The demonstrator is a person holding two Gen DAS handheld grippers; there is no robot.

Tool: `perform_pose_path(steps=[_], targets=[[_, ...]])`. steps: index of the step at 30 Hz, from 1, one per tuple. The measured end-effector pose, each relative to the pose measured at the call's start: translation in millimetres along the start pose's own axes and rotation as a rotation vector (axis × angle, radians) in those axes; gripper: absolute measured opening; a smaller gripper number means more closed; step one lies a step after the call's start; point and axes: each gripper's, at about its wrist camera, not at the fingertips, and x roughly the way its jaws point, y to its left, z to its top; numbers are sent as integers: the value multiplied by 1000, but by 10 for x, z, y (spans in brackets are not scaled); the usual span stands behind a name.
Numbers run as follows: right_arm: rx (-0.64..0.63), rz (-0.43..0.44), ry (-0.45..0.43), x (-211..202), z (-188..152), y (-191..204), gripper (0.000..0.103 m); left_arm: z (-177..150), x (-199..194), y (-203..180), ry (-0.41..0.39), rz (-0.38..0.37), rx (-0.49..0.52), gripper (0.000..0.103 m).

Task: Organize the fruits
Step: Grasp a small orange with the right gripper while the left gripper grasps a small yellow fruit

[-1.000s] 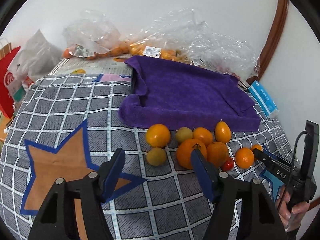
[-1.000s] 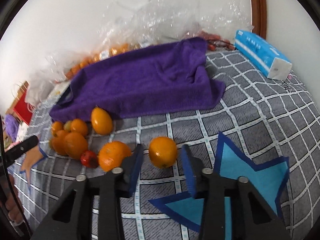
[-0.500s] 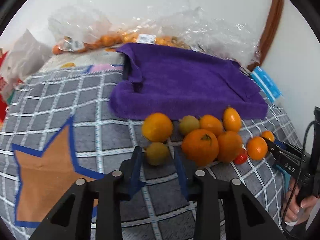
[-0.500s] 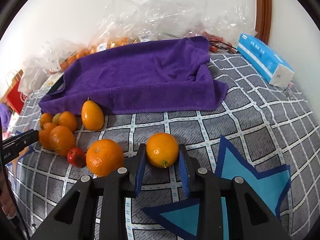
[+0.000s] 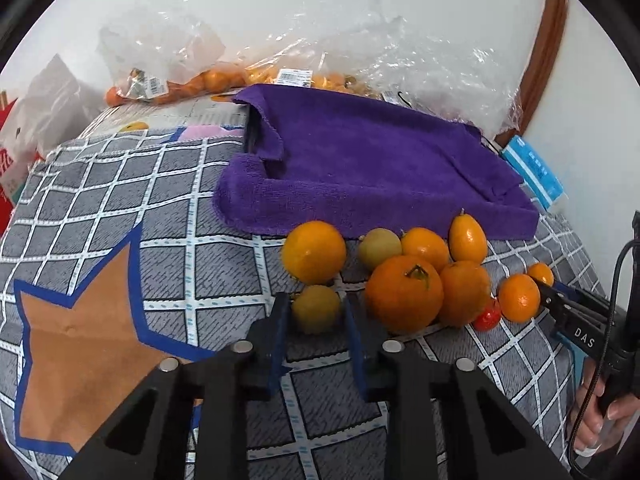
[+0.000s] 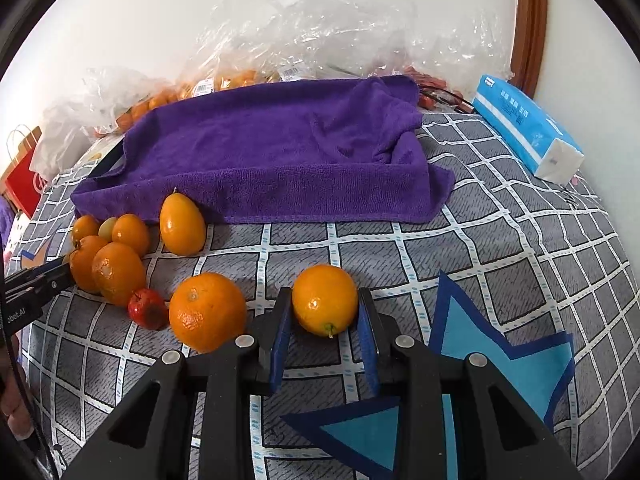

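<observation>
**Two grippers, each closed around one fruit on the checked cloth**

Left wrist view: crumpled plastic bags (image 5: 360, 40) of small oranges line the wall at the top of the frame; a purple towel (image 5: 372, 168) fills the centre, and a blue tissue pack (image 5: 534, 166) lies at right. A large orange (image 5: 404, 294) sits just right of the finger, crowding it. The left gripper (image 5: 316, 312) is clamped on a dull yellow-green fruit (image 5: 316, 309), which rests on the grey checked cloth (image 5: 120, 216) at lower centre; pad contact appears firm, though distortion blurs it.

Right wrist view: the right gripper (image 6: 325, 316) grips a glossy orange citrus (image 6: 325, 305), stem end downward, at lower centre. A larger orange (image 6: 207, 311) lies just beside its left finger, with a small red fruit (image 6: 147, 309) touching that.
</observation>
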Motion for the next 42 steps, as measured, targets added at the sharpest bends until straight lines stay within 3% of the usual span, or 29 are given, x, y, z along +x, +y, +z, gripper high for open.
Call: perform_pose_path(steps=[7, 27, 33, 42], targets=[[22, 22, -76, -154, -12, -45, 31, -30, -101, 51, -49, 1, -38, 25], [55, 56, -117, -229, -10, -106, 31, 0, -27, 92, -11, 21, -44, 25], [63, 59, -139, -274, -27, -119, 31, -27, -185, 24, -90, -7, -13, 25], [100, 55, -172, -356, -36, -213, 31, -53, -392, -188, -200, 28, 81, 25]])
